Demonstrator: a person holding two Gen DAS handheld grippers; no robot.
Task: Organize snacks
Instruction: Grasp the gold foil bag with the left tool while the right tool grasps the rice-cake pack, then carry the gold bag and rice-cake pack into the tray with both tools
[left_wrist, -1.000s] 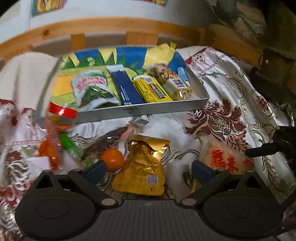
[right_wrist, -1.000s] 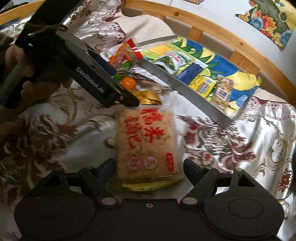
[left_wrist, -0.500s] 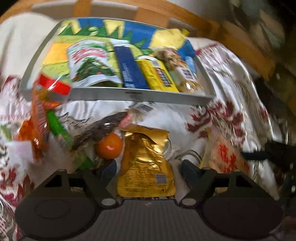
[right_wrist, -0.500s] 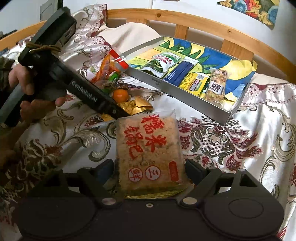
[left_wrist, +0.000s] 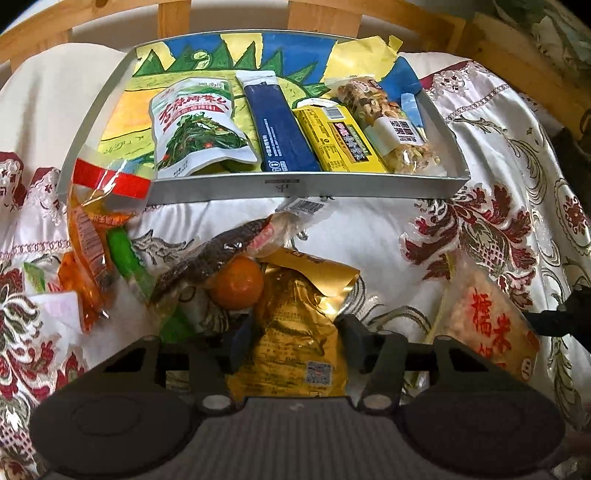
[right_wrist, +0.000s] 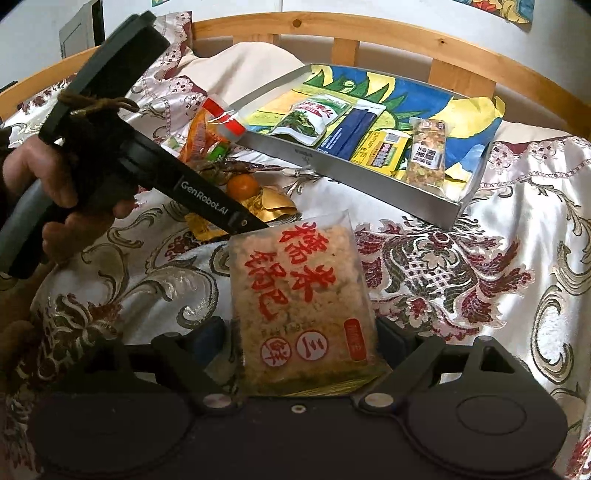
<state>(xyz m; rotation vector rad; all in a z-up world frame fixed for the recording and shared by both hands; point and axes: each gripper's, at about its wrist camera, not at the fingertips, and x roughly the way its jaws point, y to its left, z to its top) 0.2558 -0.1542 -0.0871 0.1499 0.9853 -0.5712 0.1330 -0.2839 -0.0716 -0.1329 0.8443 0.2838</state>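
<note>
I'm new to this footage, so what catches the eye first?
A metal tray lined with a bright painted sheet holds four snacks in a row at the back. In front, the gold pouch lies between the left gripper's closing jaws, beside a small orange.

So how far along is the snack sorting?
Four packets already lie in the tray. The left hand-held gripper has just been closing around the gold pouch; the right hand-held gripper straddles the rice cake pack. The orange and loose wrappers remain.
</note>
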